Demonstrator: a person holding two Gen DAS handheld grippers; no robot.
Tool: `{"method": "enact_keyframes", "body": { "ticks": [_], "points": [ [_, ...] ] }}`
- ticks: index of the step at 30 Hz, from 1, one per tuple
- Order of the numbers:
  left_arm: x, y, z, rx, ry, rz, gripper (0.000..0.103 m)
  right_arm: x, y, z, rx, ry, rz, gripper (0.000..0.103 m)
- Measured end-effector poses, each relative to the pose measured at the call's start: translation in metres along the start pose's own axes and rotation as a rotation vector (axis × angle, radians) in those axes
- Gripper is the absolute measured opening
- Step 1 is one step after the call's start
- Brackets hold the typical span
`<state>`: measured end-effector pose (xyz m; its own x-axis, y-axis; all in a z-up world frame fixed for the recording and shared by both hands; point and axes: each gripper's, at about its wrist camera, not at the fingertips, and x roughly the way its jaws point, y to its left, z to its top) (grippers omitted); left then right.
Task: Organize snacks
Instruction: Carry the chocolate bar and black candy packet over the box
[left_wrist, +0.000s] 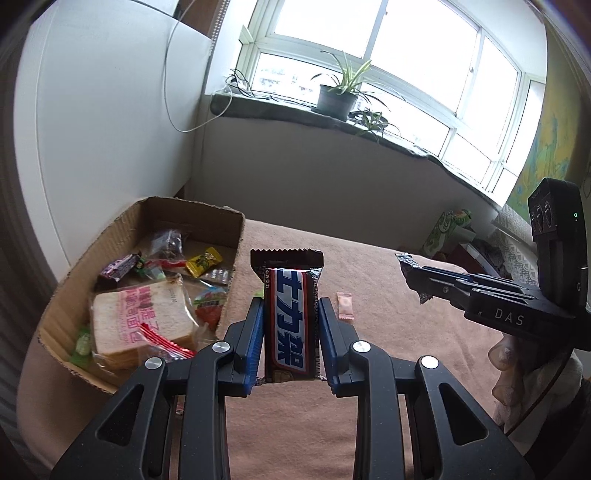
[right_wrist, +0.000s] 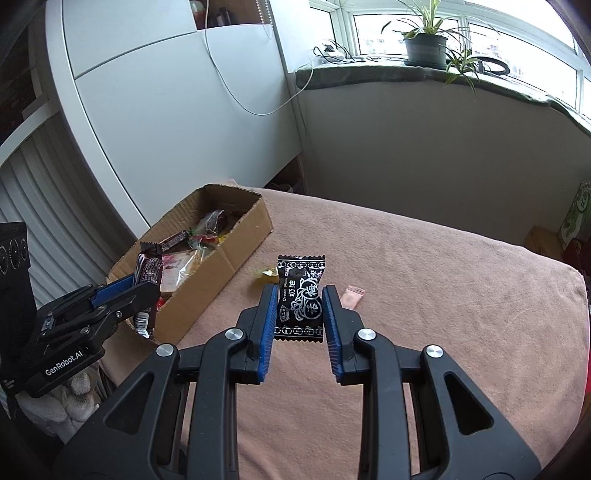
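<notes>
My left gripper (left_wrist: 291, 306) is shut on a dark brown chocolate bar (left_wrist: 290, 314) with a blue and white label, held upright above the pink blanket, just right of the cardboard box (left_wrist: 236, 225). My right gripper (right_wrist: 300, 295) is shut on a black plum candy packet (right_wrist: 301, 295) with white print, lifted over the blanket. In the right wrist view the left gripper (right_wrist: 146, 275) shows at the left with the bar (right_wrist: 149, 266) by the box (right_wrist: 229, 258). In the left wrist view the right gripper (left_wrist: 413, 275) reaches in from the right.
The box holds a bread pack (left_wrist: 142, 325) and several small wrapped sweets. A small pink sachet (left_wrist: 344, 302) (right_wrist: 354, 297) and a yellow sweet (right_wrist: 267, 275) lie on the blanket (right_wrist: 443, 295). A green carton (left_wrist: 447, 229) stands beyond the bed; a windowsill with potted plants (left_wrist: 338, 94) runs behind.
</notes>
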<state>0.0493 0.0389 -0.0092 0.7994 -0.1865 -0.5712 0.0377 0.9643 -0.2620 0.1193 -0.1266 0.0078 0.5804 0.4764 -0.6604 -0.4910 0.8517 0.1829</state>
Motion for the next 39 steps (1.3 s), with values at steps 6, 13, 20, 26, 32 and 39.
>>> {"method": "enact_keyframes", "body": {
  "ticks": [6,13,20,26,32,39],
  "points": [
    [-0.015,0.032,0.004,-0.029,-0.024,0.042,0.026,0.009,0.023,0.014,-0.039,-0.005,0.025,0.026],
    [-0.026,0.072,0.014,-0.074,-0.05,0.104,0.026,0.025,0.054,0.027,-0.084,0.007,0.054,0.026],
    [-0.012,0.099,0.03,-0.055,-0.019,0.148,0.026,0.049,0.081,0.047,-0.117,0.02,0.085,0.026],
    [0.007,0.111,0.047,-0.032,0.018,0.148,0.026,0.085,0.095,0.067,-0.126,0.048,0.093,0.026],
    [0.025,0.125,0.063,-0.043,0.046,0.139,0.026,0.124,0.108,0.078,-0.14,0.092,0.086,0.026],
    [0.045,0.132,0.075,-0.021,0.077,0.145,0.026,0.157,0.111,0.086,-0.131,0.122,0.062,0.026]
  ]
}}
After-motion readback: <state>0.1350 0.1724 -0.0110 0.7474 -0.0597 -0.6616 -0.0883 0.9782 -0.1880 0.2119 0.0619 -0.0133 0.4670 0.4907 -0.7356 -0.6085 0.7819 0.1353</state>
